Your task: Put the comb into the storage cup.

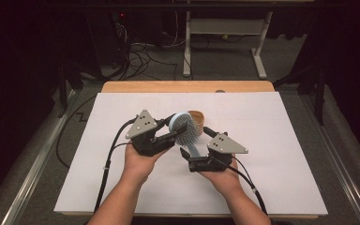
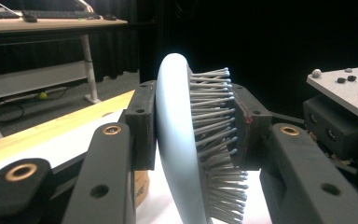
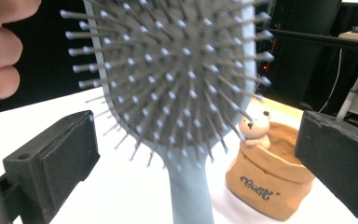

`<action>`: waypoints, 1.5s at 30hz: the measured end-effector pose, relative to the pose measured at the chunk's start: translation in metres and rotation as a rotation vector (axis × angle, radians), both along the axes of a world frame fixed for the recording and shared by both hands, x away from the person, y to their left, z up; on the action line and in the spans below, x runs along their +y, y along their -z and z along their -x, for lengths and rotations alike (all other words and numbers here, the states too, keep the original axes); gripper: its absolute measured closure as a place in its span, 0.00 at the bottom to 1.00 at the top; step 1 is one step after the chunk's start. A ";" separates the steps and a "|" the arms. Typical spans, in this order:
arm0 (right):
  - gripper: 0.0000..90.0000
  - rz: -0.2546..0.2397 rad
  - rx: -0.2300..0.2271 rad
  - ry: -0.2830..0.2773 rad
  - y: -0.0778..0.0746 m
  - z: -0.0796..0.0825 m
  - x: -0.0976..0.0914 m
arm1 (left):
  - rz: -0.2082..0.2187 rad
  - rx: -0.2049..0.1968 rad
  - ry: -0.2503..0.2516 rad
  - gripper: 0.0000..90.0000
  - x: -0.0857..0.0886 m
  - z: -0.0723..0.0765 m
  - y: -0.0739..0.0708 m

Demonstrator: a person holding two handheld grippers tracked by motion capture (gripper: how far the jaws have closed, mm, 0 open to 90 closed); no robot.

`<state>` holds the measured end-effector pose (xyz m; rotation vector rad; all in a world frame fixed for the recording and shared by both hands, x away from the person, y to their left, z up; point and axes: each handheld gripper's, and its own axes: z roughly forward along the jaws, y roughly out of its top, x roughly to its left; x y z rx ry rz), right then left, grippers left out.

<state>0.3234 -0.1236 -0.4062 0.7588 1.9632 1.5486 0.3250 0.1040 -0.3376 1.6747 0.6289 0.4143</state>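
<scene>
Above the middle of the bench (image 1: 122, 197), which is covered by a white sheet (image 1: 281, 140), a pale blue hairbrush (image 1: 184, 127) is held up off the surface, its head raised and its handle slanting down toward the person's edge. The left tongs (image 1: 172, 126) clamp the brush head: in the left gripper view one pad presses the smooth back of the head and the other presses the tips of the grey bristles (image 2: 214, 121), so the head (image 2: 177, 140) stands on edge between them. The left hand (image 1: 139, 161) carries these tongs from below. The right tongs (image 1: 194, 152), in the right hand (image 1: 222, 176), stand wide apart on either side of the handle; in the right gripper view both black pads sit well clear of the handle (image 3: 189, 196), and the bristle face (image 3: 177, 70) looks straight at the camera. Fingers (image 3: 0, 51) of the left hand show at the upper left corner there. Behind the brush, toward the far edge of the bench, stands a small tan pot shaped like a bag (image 3: 270, 182), with a little white bear figure (image 3: 255, 127) on its rim; it shows in the high view just beyond the brush head (image 1: 198, 119).
</scene>
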 end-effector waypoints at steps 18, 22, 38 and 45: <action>0.00 0.012 0.073 0.025 0.017 0.002 -0.033 | -0.028 0.003 -0.039 0.66 0.025 -0.002 0.000; 0.00 0.003 0.084 0.051 0.021 0.003 -0.047 | -0.034 -0.002 -0.048 0.66 0.030 -0.002 -0.001; 0.00 0.019 0.070 0.137 0.032 0.007 -0.093 | -0.046 -0.009 -0.104 0.66 0.054 -0.001 0.003; 0.00 0.029 0.079 0.179 0.036 0.011 -0.109 | -0.038 -0.019 -0.131 0.66 0.068 0.002 0.000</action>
